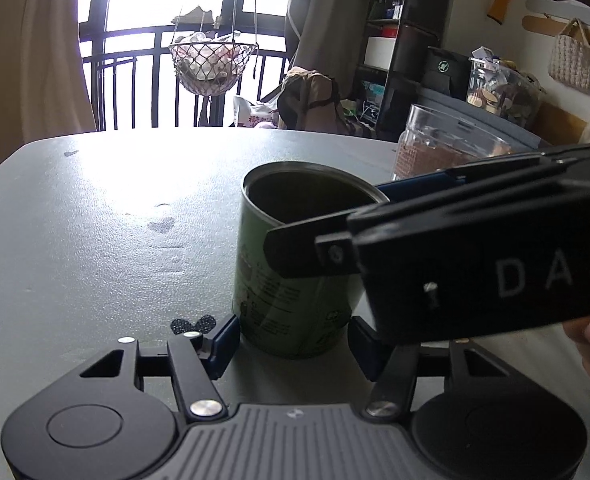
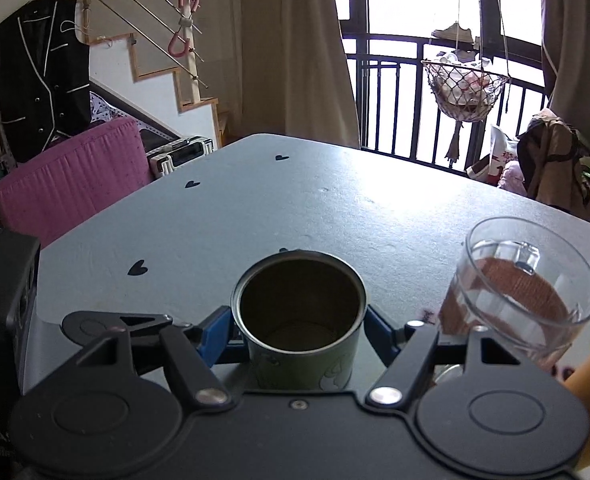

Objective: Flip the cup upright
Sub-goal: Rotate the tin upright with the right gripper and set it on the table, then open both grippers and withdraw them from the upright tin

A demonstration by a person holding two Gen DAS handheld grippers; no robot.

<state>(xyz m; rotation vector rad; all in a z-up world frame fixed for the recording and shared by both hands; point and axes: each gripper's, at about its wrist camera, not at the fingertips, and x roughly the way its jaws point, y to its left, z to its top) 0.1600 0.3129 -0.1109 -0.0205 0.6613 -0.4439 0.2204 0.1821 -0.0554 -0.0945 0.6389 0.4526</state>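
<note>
Your right gripper (image 2: 299,334) has its blue fingers (image 2: 215,334) pressed against both sides of the green cup (image 2: 301,320), gripping it a little below the rim. In the left wrist view the same gripper (image 1: 379,216) comes in from the right, one black finger crossing the near side of the cup (image 1: 295,272) and one blue finger running behind the rim, so the cup sits clamped between them.

Your left gripper (image 1: 293,334) is spread wide, its blue fingers (image 1: 225,340) standing to either side of the cup's base. Whether they touch the wall is hard to tell; a slim gap seems to show on each side.

The cup stands upright on the grey counter (image 1: 95,220), its open mouth facing up and its dark inside visible in both views. It sits toward the near edge of the counter, roughly midway along it.

Near the cup, toward the counter's right edge, a clear glass (image 2: 523,292) stands upright, with a reddish-brown woven coaster (image 2: 531,286) showing through it. Black heart stickers (image 2: 137,268) dot the counter surface. Beyond the far edge, a net basket (image 2: 465,88) hangs in front of the balcony railing (image 2: 395,104), and a pink chair (image 2: 75,176) stands off the counter's left corner.
</note>
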